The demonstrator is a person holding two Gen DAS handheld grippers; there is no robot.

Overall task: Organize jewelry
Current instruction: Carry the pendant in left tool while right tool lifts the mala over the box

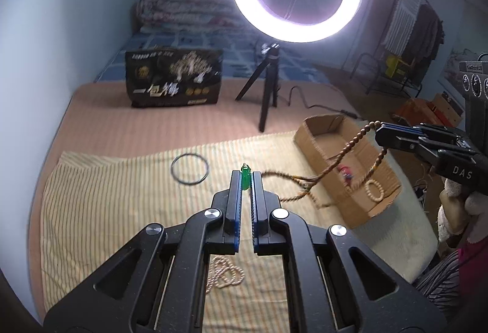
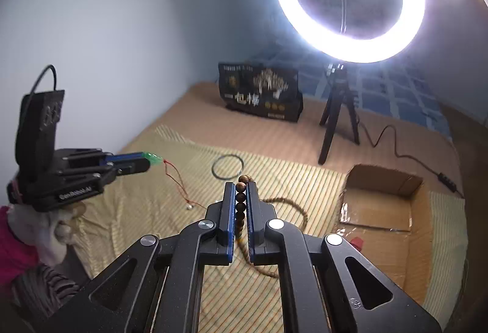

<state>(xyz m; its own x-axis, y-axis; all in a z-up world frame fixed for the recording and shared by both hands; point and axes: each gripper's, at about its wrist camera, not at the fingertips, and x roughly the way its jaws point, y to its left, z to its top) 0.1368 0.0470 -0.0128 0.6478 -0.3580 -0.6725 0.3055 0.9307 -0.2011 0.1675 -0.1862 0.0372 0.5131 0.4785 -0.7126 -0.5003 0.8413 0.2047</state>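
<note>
Left gripper [image 1: 246, 177] is clamped narrow on the green pendant [image 1: 245, 175], its red cord [image 2: 180, 180] dangling below. Right gripper [image 2: 241, 195] is pinched tight on the brown bead strand [image 2: 240, 204], loops hanging down toward the cardboard box [image 1: 378, 204] just ahead-right. Beyond the tips lies the black bangle [image 2: 228, 166] on the striped cloth [image 1: 122, 211]. Risk: swinging beads could snag the box rim or spill outside.

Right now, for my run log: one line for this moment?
left gripper: shut on green pendant | right gripper: shut on wooden bead necklace | cardboard box: open
</note>
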